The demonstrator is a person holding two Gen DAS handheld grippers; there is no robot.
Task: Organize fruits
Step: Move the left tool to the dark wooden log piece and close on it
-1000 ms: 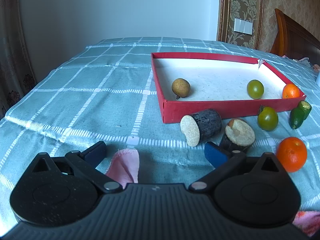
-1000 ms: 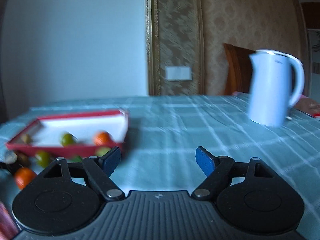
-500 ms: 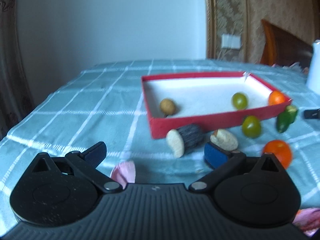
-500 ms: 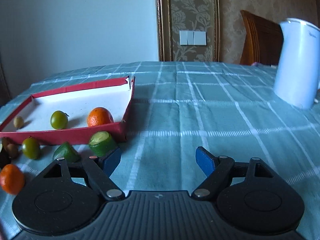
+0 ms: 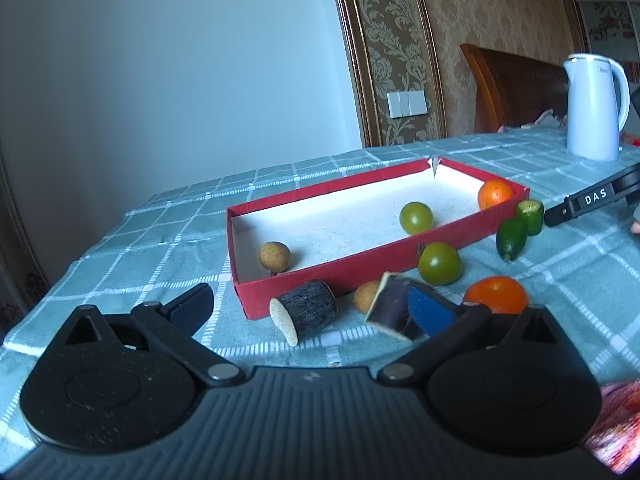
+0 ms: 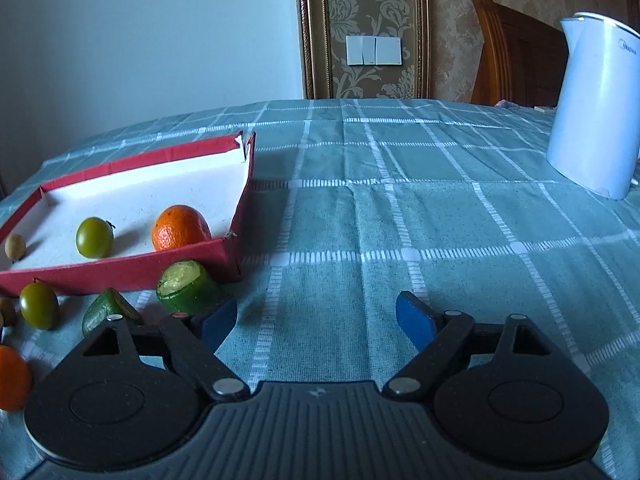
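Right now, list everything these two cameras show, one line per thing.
box: one, red outside, white inside, on the cloth
oranges: two; one inside the box, one on the cloth
green tomatoes: two; one in the box, one before its front wall
small tan fruits: two; one in the box, one outside it
dark cut pieces: two, pale cut faces, before the box
green cut pieces: two, by the box's corner
kettle: one, white, far right
tablecloth: teal, white checks
chair: brown wood, behind
left gripper: open, empty
right gripper: jaws opening, empty
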